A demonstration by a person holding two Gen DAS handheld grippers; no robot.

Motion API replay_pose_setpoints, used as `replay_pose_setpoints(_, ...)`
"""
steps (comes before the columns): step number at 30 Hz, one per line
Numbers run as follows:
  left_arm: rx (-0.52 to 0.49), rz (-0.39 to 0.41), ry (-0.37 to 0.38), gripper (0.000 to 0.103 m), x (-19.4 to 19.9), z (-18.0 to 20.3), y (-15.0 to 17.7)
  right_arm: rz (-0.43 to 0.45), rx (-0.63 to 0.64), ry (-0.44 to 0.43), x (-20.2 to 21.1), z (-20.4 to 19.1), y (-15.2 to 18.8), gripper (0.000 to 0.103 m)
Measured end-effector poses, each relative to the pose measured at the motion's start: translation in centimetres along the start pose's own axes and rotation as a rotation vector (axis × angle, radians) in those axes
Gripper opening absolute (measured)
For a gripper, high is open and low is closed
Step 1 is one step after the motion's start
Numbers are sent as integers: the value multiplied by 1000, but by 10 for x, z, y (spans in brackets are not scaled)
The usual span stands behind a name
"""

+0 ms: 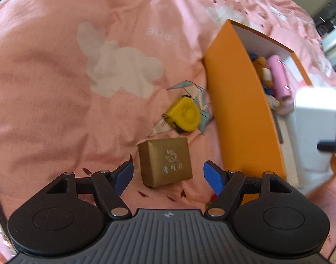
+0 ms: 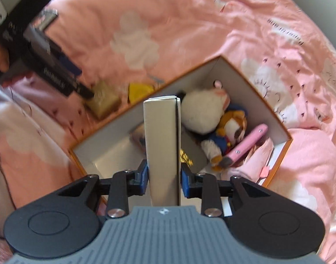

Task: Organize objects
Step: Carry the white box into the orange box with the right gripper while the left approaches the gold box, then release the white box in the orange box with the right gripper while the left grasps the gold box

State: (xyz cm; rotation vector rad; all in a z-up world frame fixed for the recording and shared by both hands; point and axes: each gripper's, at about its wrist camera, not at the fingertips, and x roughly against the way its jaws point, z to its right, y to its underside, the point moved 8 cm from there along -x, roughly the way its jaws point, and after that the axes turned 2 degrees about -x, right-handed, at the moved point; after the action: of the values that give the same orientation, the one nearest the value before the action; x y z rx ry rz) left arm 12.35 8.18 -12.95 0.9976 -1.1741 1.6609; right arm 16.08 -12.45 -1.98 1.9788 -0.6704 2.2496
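Note:
My left gripper (image 1: pixel 168 171) is open, its blue fingers either side of a small gold box (image 1: pixel 165 161) on the pink bedspread. A yellow tape measure (image 1: pixel 184 116) lies just beyond it on a clear wrapper. An orange storage box (image 1: pixel 240 110) stands to the right. My right gripper (image 2: pixel 164 178) is shut on an upright white box (image 2: pixel 162 149) held over the orange box (image 2: pixel 278 114). Inside are a white plush (image 2: pixel 201 113), a brown plush dog (image 2: pixel 231 129) and a pink tube (image 2: pixel 247 146). The white box also shows in the left wrist view (image 1: pixel 315 118).
The pink printed bedspread (image 1: pixel 79 88) covers everything around. The left gripper's body (image 2: pixel 35 50) shows at the upper left of the right wrist view, beside the gold box (image 2: pixel 104 101) and tape measure (image 2: pixel 139 91).

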Motion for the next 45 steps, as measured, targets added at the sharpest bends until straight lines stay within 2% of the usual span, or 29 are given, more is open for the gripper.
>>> replay_pose_setpoints(4, 67, 24, -45, 85, -14, 3, 2, -103, 139, -17, -23, -8, 16, 31)
replay_pose_setpoints(9, 79, 18, -74, 85, -29, 12, 6, -197, 305, -72, -46, -28, 26, 31)
replay_pose_setpoints(14, 53, -3, -119, 85, -41, 13, 8, -205, 367, -111, -55, -35, 20, 31)
replay_pose_setpoints(19, 43, -23, -146, 84, -50, 8, 11, -255, 433, -166, -60, -40, 15, 31)
replay_pose_setpoints(21, 36, -31, -151, 83, -52, 6, 12, -278, 465, -157, -62, -41, 12, 31)
replay_pose_setpoints(23, 35, -33, -155, 74, -52, 2, 14, -308, 503, -105, -67, -41, 10, 31)
replay_pose_setpoints(25, 36, -29, -145, 74, -52, -1, 15, -324, 513, -59, -73, -39, 8, 31)
replay_pose_setpoints(27, 34, -23, -138, 74, -50, -3, 16, -326, 522, -60, -78, -41, 8, 31)
replay_pose_setpoints(32, 50, -7, -90, 73, -43, -10, 19, -325, 482, -97, -84, -44, 12, 34)
replay_pose_setpoints(39, 46, 33, -18, 73, -21, -13, 20, -325, 230, -261, -76, -20, 5, 38)
replay_pose_setpoints(45, 58, 72, 55, 73, 7, -15, 16, -330, 128, -336, -73, -13, 7, 37)
